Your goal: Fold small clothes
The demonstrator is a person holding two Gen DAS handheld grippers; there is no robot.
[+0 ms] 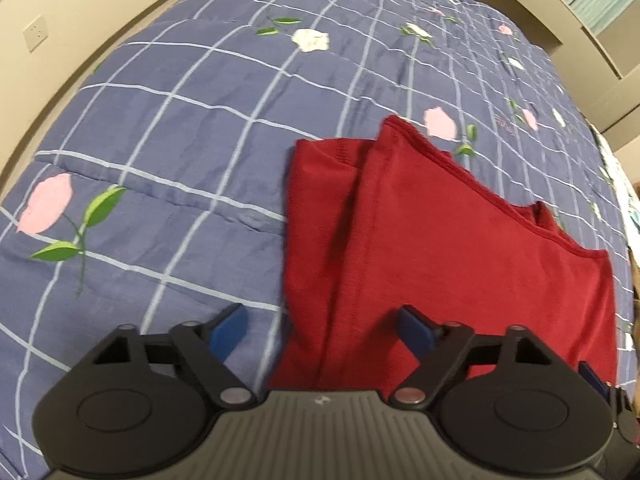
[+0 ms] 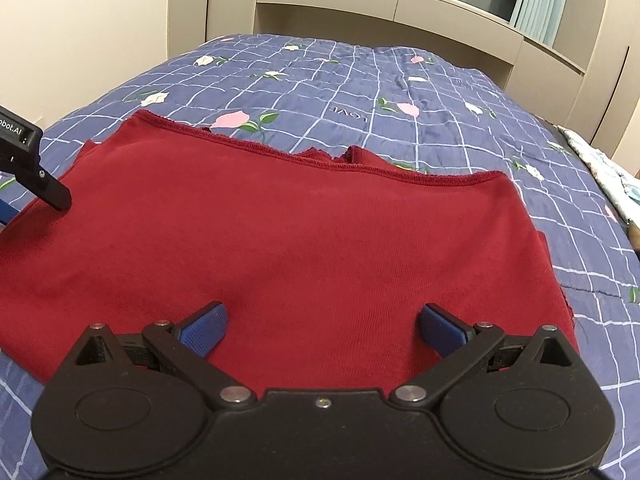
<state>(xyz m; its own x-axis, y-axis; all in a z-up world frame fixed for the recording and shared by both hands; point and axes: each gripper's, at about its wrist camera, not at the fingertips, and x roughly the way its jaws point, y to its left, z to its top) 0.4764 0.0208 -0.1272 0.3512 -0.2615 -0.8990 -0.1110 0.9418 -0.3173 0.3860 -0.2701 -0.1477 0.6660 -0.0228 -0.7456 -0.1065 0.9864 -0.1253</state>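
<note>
Room: bedroom, where I see beige walls, a built-in cabinet (image 2: 400, 4) with curtained window panes behind the bed, and a wall socket (image 1: 35, 33) on the left wall in my left wrist view.
Surface: blue checked quilt (image 1: 168, 128) with pink and white flowers; the word LOVE is stitched into it beyond the garment in my right wrist view.
Left gripper (image 1: 322, 330): I read its jaws as spread wide, with nothing between the blue pads (image 1: 228, 334). One pad sits over bare quilt just beside the garment's left edge, the other over the red cloth. I cannot tell whether either pad touches the fabric.
Right gripper (image 2: 322, 330): jaws likewise spread, holding nothing, both blue pads (image 2: 204, 332) over the near part of the garment. Contact with the cloth I cannot judge.
Red garment (image 2: 280, 248): it lies flat on the quilt, folded into a broad, roughly rectangular shape. Its stitched hem runs along the far edge, and a further layer pokes out behind that hem. Along the garment's left side in my left wrist view, a folded flap shows lengthwise creases.
Other tool in view: my left gripper's black body (image 2: 28, 160) enters my right wrist view at the garment's far left corner.
Beyond the garment: a pale patterned cloth (image 2: 604, 172) lies at the quilt's right edge.
</note>
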